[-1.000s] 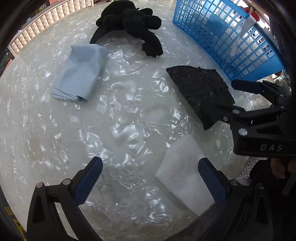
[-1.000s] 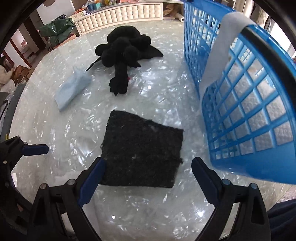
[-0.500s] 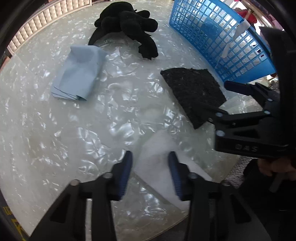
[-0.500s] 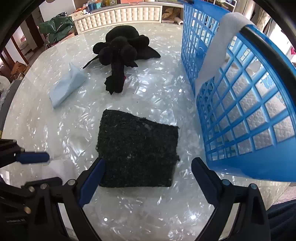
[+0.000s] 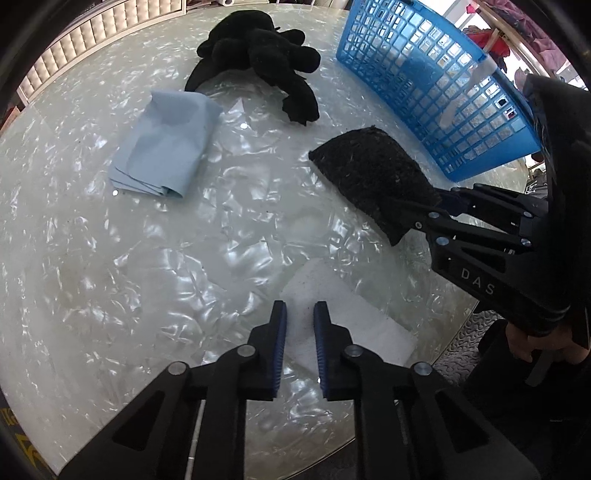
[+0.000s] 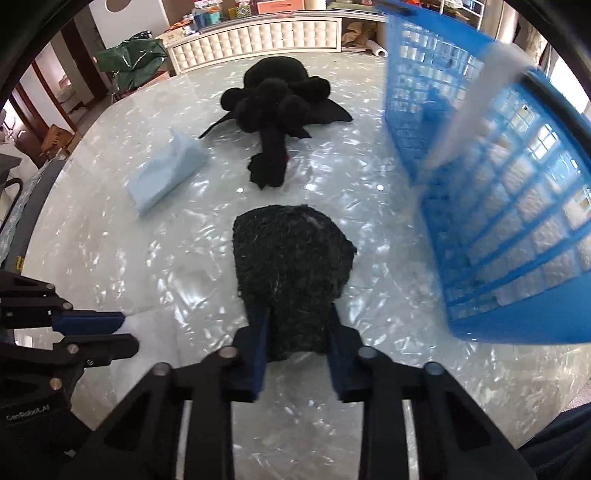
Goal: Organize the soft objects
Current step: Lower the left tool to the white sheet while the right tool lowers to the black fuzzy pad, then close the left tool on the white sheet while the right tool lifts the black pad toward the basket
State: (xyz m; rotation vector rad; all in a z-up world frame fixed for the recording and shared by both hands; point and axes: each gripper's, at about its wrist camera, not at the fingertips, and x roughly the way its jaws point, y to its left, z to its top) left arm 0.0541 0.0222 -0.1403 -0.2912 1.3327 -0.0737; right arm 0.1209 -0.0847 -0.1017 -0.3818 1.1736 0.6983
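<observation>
My right gripper (image 6: 297, 325) is shut on the near edge of a black scouring pad (image 6: 291, 251), which bulges upward; it also shows in the left wrist view (image 5: 373, 177). My left gripper (image 5: 299, 317) is shut on the edge of a white sponge pad (image 5: 347, 317) lying flat near the table's front edge. A black plush toy (image 6: 275, 99) and a folded light blue cloth (image 6: 166, 171) lie farther back on the table. A blue plastic basket (image 6: 491, 192) stands to the right.
The pearly glass table (image 5: 110, 258) ends just behind the white pad, at its round edge (image 5: 454, 339). A white strip (image 6: 476, 99) hangs over the basket's rim. A white padded bench (image 6: 258, 33) and clutter stand beyond the table.
Both grippers have closed: the left onto the white pad's edge, the right onto the black pad, which has buckled up. The basket looks blurred and shifted in the right wrist view.
</observation>
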